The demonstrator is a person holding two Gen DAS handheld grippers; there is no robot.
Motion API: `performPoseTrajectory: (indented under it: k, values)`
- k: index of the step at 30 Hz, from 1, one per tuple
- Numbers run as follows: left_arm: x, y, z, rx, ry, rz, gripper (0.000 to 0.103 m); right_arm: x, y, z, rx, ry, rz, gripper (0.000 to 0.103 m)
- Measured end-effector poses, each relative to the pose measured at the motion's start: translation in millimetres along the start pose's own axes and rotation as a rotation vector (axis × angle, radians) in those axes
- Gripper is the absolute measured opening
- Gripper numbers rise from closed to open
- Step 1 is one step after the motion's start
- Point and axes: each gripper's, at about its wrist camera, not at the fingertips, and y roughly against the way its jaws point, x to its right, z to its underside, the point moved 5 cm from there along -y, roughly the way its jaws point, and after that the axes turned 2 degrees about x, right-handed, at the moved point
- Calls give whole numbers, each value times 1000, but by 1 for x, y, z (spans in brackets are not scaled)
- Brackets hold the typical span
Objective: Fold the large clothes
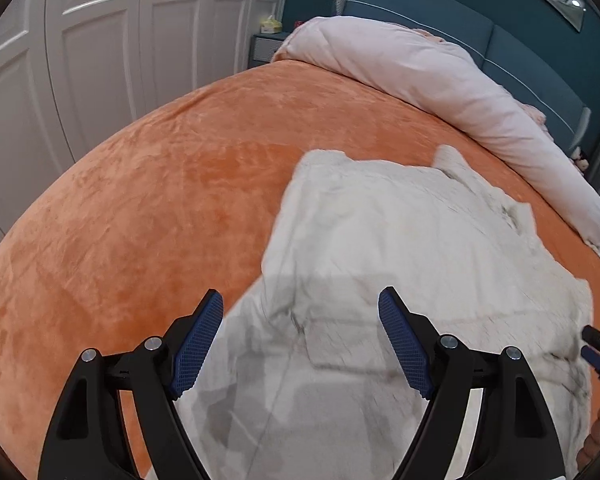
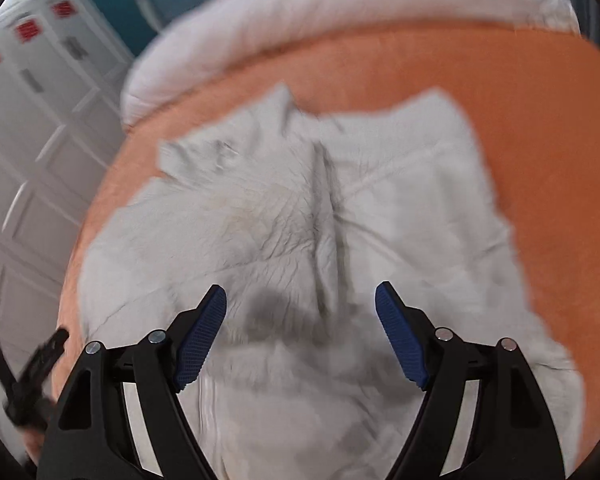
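A white garment (image 1: 400, 248) lies spread on the orange bed (image 1: 140, 200), partly folded, with both tools above it.

The left tool (image 1: 300, 336) has its jaws wide apart and holds nothing. The right tool (image 2: 300, 332) is open too and holds nothing. I think the next fold goes best if each tool pinches an edge or corner, lifts it together, and lays it flat without bunching. A pink quilt (image 1: 440, 80) sits rolled at the far side of the bed. No boxes or baskets show.

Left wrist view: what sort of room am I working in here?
Most likely a bedroom: a bed with an orange bedspread, a rolled pink duvet against a teal headboard, and white panelled wardrobe doors.
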Motion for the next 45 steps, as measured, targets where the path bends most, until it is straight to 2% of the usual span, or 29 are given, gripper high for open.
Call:
performPoseTrajectory:
  k: [1, 2, 3, 5, 7, 8, 9, 10, 11, 12, 13, 16, 18, 20, 22, 23, 26, 29, 30, 32, 35, 37, 38, 39, 41, 45]
  values:
    - [0, -4, 0, -4, 5, -7, 77, -6, -8, -2, -29, -23, -39, 51]
    - [-3, -5, 3, -10, 10, -10, 75, -13, -10, -5, -41, -25, -62, 23]
    - [-3, -11, 4, -20, 12, -10, 75, -27, -1, -11, -1, 14, -89, 7]
    - [-5, -21, 7, -34, 5, -20, 74, -52, 47, -23, 165, 76, -216, 4]
    - [-7, -29, 14, -44, 1, -29, 74, -56, 81, -25, 281, 118, -249, 4]
    - [-10, -35, 19, -52, 6, -33, 77, -50, 88, -24, 314, 127, -234, 4]
    - [-11, -38, 23, -56, 14, -16, 78, -33, 74, -21, 295, 137, -149, 4]
    - [-13, -43, 28, -65, 21, -13, 78, -18, 49, -17, 229, 154, -56, 4]
    - [-14, -48, 32, -73, 21, -27, 79, 2, 8, -4, 97, 172, 50, 4]
    - [-14, -51, 35, -67, 11, -33, 80, 15, -23, 11, -13, 182, 87, 7]
    - [-11, -51, 36, -60, -4, -45, 81, 20, -32, 19, -19, 197, 75, 7]
    - [-10, -53, 37, -61, -23, -68, 81, 12, -13, 14, 14, 176, 93, 11]
    - [-13, -51, 36, -62, -11, -69, 81, 11, 15, 10, 77, 131, 53, 11]
    - [-15, -49, 36, -54, -9, -74, 81, 12, 56, 4, 207, 110, 50, 12]
    - [-14, -48, 38, -45, -9, -79, 81, 8, 74, -2, 264, 132, 47, 12]
    - [-14, -49, 39, -44, -11, -85, 81, -1, 75, -4, 263, 164, 38, 12]
    - [-10, -50, 40, -35, -36, -114, 81, -17, 49, -14, 209, 257, 69, 11]
    - [-12, -52, 42, -29, -32, -115, 85, -3, -18, -11, 51, 310, 207, 10]
    - [-12, -54, 42, -26, -34, -109, 86, 6, -41, -2, 2, 320, 217, 9]
    - [-12, -56, 43, -25, -39, -117, 88, 9, -43, 0, 23, 314, 201, 9]
    - [-12, -53, 41, -31, -41, -126, 87, 10, -15, -1, 10, 253, 173, 13]
    - [-17, -37, 38, -52, -29, -93, 86, 20, 36, 12, 61, 239, 120, 30]
    - [-21, -24, 39, -58, -16, -53, 85, 27, 57, 19, 77, 242, 113, 50]
    - [-28, -7, 41, -65, -3, -8, 85, 43, 94, 37, 102, 255, 106, 64]
    - [-45, 31, 52, -82, 1, 64, 85, 62, 134, 63, 102, 263, 107, 68]
    - [-90, 96, 104, -205, 56, 153, 86, 138, 208, 156, -3, 174, 169, 74]
